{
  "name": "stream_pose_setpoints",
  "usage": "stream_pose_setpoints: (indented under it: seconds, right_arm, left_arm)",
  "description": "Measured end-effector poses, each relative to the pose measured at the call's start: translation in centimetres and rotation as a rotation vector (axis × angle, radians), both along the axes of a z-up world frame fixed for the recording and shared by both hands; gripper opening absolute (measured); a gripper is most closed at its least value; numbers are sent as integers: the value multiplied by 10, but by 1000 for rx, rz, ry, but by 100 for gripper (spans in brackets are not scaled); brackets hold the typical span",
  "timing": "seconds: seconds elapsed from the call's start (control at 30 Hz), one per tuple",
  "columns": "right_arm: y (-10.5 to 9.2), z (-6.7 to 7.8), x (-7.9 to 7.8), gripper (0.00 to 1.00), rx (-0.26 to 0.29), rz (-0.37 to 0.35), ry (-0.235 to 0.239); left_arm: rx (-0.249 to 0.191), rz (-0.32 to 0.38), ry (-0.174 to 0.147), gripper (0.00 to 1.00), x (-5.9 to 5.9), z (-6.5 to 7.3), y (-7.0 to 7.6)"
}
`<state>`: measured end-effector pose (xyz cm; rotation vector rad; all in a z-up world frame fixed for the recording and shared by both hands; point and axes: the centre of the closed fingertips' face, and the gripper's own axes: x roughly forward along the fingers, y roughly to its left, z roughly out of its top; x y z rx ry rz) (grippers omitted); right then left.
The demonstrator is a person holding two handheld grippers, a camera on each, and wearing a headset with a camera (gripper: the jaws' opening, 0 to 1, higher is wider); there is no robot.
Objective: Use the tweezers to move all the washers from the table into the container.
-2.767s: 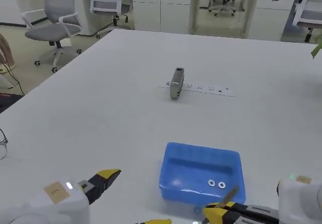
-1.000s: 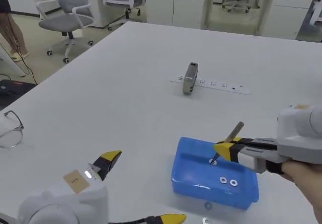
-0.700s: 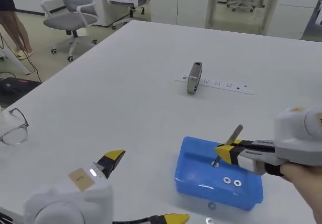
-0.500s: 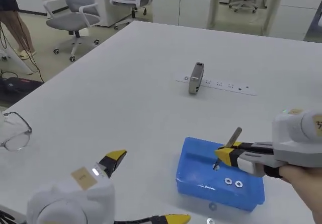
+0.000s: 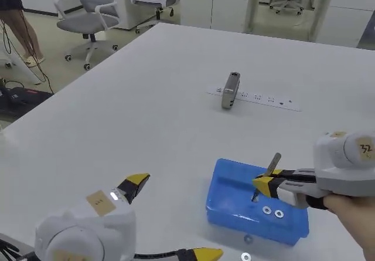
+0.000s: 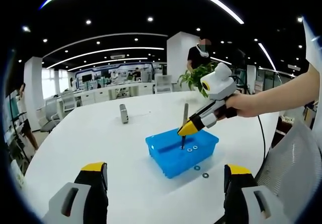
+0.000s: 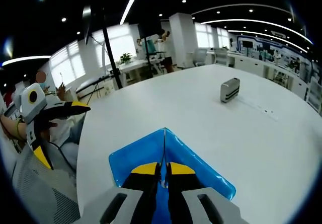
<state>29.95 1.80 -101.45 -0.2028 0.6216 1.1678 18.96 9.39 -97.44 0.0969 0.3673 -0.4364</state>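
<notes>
A blue container (image 5: 229, 205) stands on the white table near its front, with two washers (image 5: 273, 212) lying inside. Two more washers (image 6: 201, 171) lie on the table just in front of it, one of them the washer (image 5: 246, 257). My right gripper (image 5: 263, 185) is shut on the tweezers (image 5: 271, 166), whose tip points down into the container beside the washers; whether the tip holds one I cannot tell. In the right gripper view the tweezers (image 7: 164, 151) rise between the closed jaws over the container (image 7: 128, 156). My left gripper (image 5: 170, 220) hangs open, left of the container.
A small grey device (image 5: 229, 90) stands mid-table beside a flush socket strip (image 5: 261, 100). Office chairs (image 5: 88, 14) stand beyond the far left edge. A person (image 6: 201, 55) stands behind a plant across the room.
My right gripper rose with the tweezers from the table in front of the container to above it, then lowered the tip inside. The left gripper stayed open in place. The head camera shifted.
</notes>
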Motion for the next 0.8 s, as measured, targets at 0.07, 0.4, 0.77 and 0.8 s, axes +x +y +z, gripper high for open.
stream_pose_setpoints:
  seconds: [0.07,0.4,0.77,0.8]
  right_arm:
    - [1,-1,-1,3,-5,5,1]
    - [3,-9,-3,3,-33,33,-5]
    - [2,-17,-4,3,-65,60,-33]
    - [2,-17,-4,3,-67,62,-38]
  left_arm:
    - [2,0,2,99,0,0,0]
    - [6,-3,4,99,-1,-1,0]
    - [10,2,0,99,-1,0,1]
    - [8,2,1,99,-1,0,1]
